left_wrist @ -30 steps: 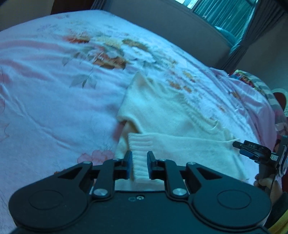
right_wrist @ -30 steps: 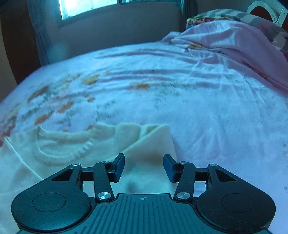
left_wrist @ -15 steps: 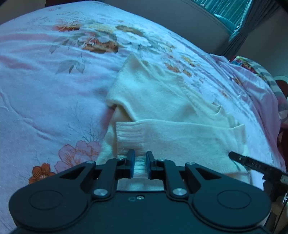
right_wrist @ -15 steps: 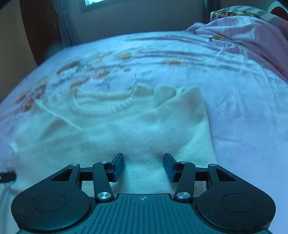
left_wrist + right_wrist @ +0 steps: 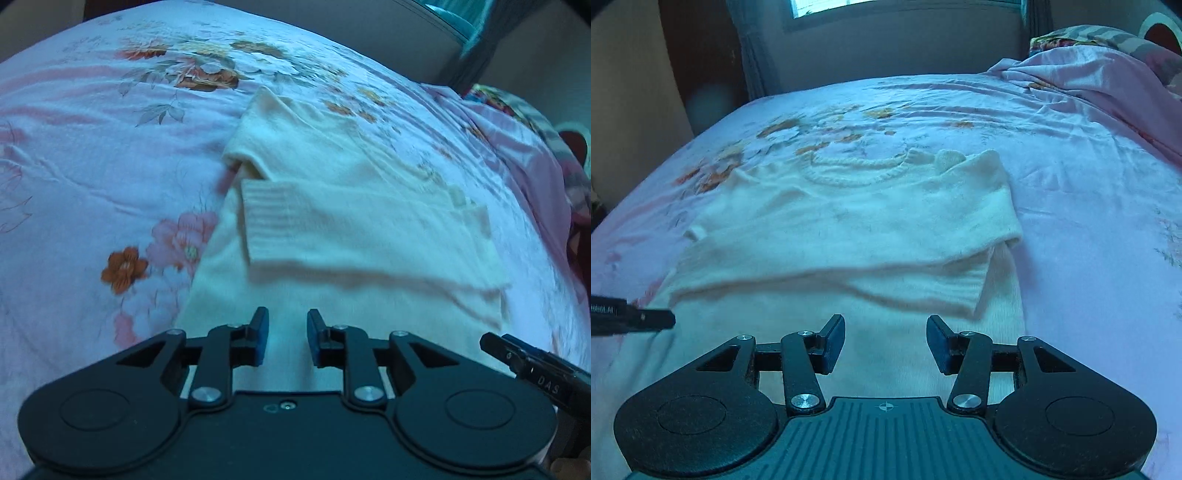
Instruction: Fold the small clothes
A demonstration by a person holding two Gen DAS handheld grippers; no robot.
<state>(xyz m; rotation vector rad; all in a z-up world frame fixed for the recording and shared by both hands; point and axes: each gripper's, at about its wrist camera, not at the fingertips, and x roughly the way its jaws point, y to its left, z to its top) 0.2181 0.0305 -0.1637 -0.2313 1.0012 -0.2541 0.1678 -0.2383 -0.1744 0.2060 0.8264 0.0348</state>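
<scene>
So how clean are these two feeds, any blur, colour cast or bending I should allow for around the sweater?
Left wrist view: motion blur smears the sweater and the floral sheet, a blue cast lies over everything, and the fisheye bows the bed. Right wrist view: sharper on the sweater, softer at its near folded edge, with the same blue tint; the window is blown out; the edges curve.

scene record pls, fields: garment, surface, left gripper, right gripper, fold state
garment: cream knit sweater, lying flat, neckline away from the grippers
surface: bed with pink floral sheet
left gripper: jaws opening, nothing pinched, over the sweater's near part
right gripper: open, empty, over the sweater's near part
fold state: both sleeves folded across the body; ribbed cuff on top; near part not yet folded
</scene>
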